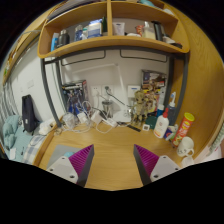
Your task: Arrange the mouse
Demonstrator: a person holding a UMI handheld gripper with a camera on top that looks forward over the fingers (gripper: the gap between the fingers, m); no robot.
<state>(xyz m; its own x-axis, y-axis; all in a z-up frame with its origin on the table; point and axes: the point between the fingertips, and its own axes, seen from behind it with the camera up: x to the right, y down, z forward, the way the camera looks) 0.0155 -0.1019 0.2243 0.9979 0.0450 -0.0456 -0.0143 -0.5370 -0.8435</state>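
Observation:
My gripper is open and empty, held above a wooden desk. Its two fingers with magenta pads stand wide apart, with bare desk top between them and just ahead. I cannot clearly pick out a mouse. A small white object lies on the desk beyond the right finger, and I cannot tell what it is.
Clutter lines the back of the desk: a white bottle, an orange-capped container, cables and small items. A black object and teal cloth are beyond the left finger. A wooden shelf hangs above.

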